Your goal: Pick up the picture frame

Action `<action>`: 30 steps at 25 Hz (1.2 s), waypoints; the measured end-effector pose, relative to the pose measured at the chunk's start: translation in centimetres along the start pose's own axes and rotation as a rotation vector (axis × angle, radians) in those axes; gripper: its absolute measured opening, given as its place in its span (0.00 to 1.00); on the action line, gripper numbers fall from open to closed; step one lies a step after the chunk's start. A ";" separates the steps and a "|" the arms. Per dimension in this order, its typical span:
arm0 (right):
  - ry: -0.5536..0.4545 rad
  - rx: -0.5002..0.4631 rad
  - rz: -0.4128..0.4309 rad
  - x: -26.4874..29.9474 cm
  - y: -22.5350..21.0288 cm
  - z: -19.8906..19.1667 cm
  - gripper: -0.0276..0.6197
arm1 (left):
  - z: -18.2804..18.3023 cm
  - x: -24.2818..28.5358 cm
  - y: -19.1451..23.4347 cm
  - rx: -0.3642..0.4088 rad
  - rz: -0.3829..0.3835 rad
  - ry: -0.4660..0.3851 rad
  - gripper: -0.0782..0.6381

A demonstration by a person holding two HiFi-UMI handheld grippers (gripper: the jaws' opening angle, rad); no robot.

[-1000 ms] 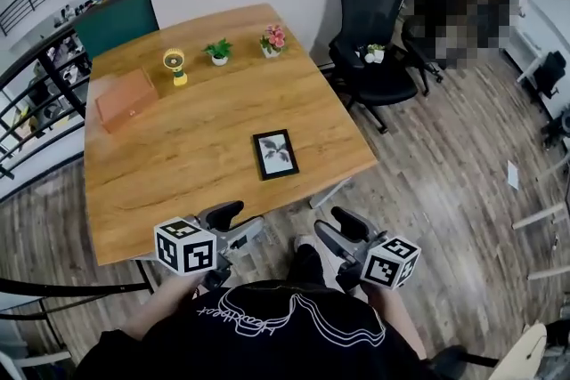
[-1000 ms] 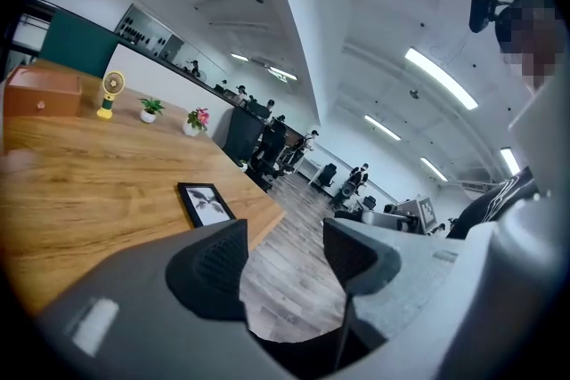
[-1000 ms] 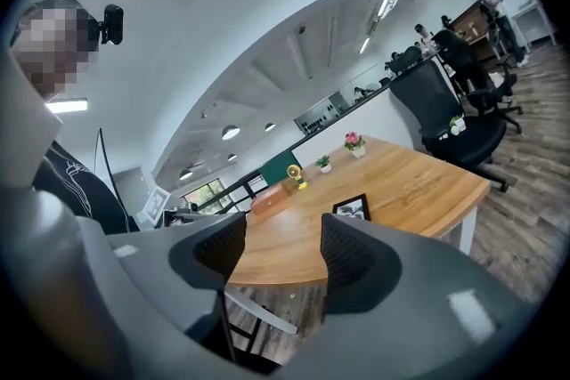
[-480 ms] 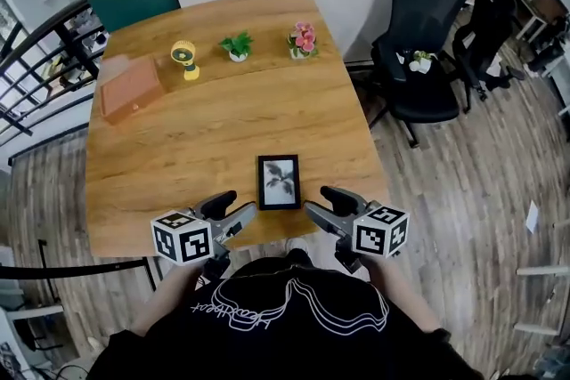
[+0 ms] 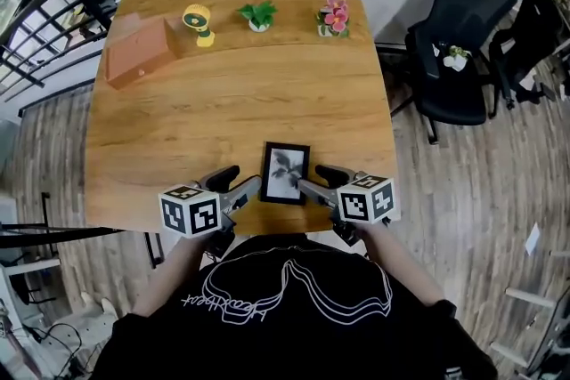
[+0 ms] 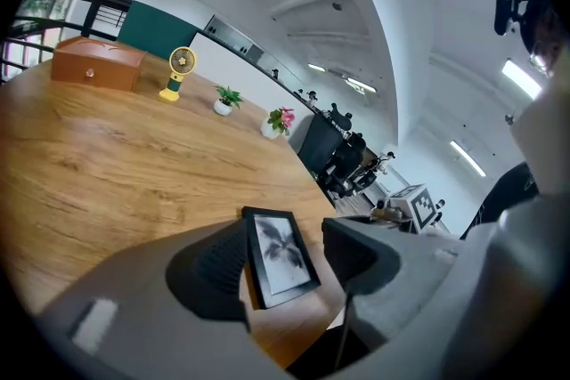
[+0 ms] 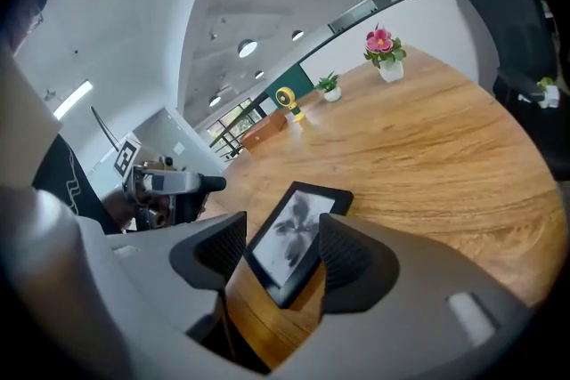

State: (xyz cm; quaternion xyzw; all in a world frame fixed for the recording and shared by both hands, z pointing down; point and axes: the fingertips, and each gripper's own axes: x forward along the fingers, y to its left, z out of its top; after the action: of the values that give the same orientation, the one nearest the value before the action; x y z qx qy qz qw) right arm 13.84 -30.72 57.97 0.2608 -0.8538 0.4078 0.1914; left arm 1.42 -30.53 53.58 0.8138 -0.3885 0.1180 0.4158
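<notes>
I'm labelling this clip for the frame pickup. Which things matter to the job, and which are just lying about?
Job: picture frame, left gripper, right gripper, both open.
Lying about: wooden box, yellow fan, green plant, pink flowers, office chair.

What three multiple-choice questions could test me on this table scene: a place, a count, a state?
1. Where on the table is the picture frame? A) upright at the far edge B) flat near the near edge, between the left gripper and right gripper C) centre
2. How many potted plants stand on the table? A) two B) three C) five
3. The left gripper's jaws: A) shut on the frame B) shut, empty C) apart, gripping nothing
Answers: 1 B, it lies flat between both grippers; 2 A, a green plant and pink flowers; 3 C, the left gripper view shows them gapped, the frame beyond.
</notes>
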 end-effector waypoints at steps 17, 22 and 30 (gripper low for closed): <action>0.086 0.070 -0.335 4.2 -4.0 -3.0 0.38 | 0.0 -0.3 6.2 -0.041 0.002 -0.011 0.46; 0.064 0.070 -0.386 3.9 -4.6 -2.9 0.27 | 0.0 -0.3 6.3 -0.012 -0.020 0.014 0.46; 0.064 0.109 -0.401 3.7 -5.1 -2.7 0.25 | 0.1 0.5 6.4 -0.012 -0.043 0.027 0.46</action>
State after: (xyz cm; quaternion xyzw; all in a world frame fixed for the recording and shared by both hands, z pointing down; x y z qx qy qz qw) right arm 14.32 -32.31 64.62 0.4223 -0.7550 0.4154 0.2813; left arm -2.93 -33.13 57.49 0.8179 -0.3658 0.1178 0.4282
